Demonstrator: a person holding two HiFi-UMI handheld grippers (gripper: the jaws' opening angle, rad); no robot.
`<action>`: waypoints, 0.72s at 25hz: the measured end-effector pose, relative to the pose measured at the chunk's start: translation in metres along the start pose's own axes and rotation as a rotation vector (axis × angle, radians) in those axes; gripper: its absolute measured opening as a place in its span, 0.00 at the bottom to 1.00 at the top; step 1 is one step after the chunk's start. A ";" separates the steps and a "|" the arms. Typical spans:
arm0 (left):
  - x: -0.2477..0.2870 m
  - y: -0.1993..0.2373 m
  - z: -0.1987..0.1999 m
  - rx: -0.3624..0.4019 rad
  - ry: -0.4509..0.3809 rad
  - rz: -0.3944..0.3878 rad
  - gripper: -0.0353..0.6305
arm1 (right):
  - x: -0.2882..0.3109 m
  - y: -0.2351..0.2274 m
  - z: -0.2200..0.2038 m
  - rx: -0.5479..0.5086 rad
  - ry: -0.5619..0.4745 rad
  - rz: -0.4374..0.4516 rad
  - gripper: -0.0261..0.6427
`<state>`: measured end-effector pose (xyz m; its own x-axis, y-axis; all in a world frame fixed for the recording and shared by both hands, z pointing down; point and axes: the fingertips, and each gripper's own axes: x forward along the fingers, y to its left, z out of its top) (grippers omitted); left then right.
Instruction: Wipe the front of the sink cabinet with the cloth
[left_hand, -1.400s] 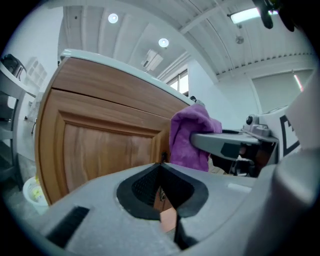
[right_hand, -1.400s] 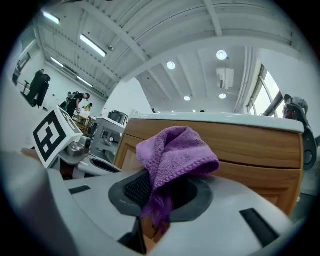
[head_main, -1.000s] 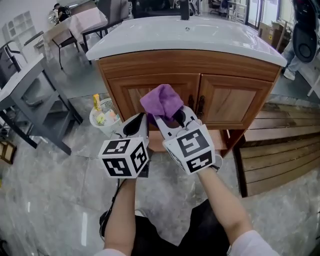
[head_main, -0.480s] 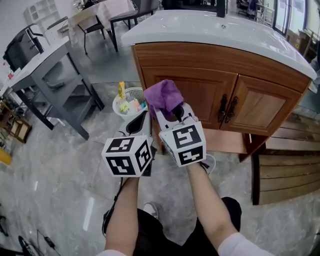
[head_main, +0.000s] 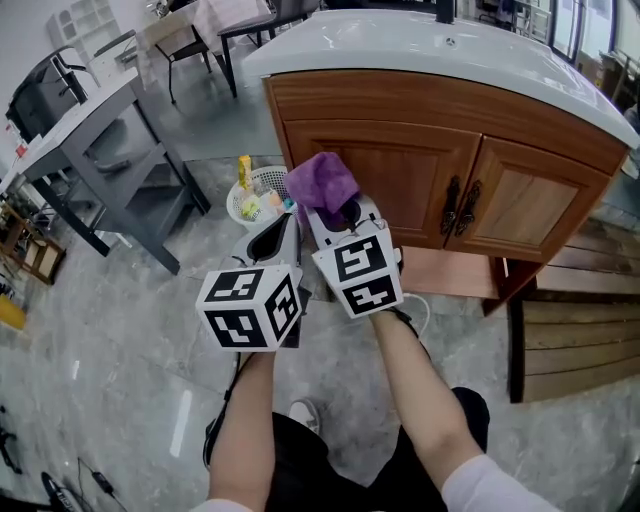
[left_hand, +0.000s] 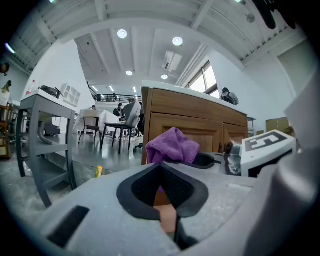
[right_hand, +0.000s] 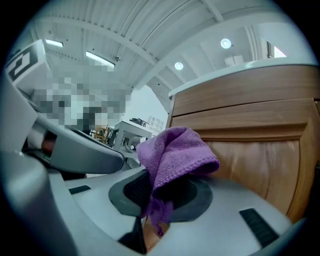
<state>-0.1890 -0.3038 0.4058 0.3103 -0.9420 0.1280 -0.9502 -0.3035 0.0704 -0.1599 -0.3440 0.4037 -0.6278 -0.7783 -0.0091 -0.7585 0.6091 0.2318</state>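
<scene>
Sink cabinet (head_main: 400, 175), basket (head_main: 238, 205), grey table (head_main: 100, 130) on floor (head_main: 100, 390)

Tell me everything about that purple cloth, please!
The purple cloth looks soft and fuzzy, like a towel. It is bunched into a rumpled lump, pinched between the shut jaws of the right hand-held gripper, one corner dangling down between them. It is held up before the wooden sink cabinet's left door; whether it touches the wood is unclear.

I read no words or numbers anywhere — only square marker patterns on my left gripper (head_main: 284, 224) and right gripper (head_main: 344, 216).
</scene>
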 end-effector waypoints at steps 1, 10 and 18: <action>0.002 -0.003 0.001 0.001 -0.003 -0.007 0.06 | -0.002 -0.003 -0.001 -0.009 0.003 -0.005 0.15; 0.020 -0.036 -0.003 0.001 0.003 -0.082 0.06 | -0.028 -0.031 -0.012 -0.028 0.035 -0.060 0.15; 0.028 -0.062 -0.003 -0.006 0.001 -0.134 0.06 | -0.059 -0.057 -0.022 -0.026 0.061 -0.114 0.15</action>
<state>-0.1213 -0.3111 0.4080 0.4341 -0.8931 0.1179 -0.9002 -0.4253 0.0933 -0.0760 -0.3360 0.4126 -0.5255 -0.8505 0.0223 -0.8190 0.5128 0.2575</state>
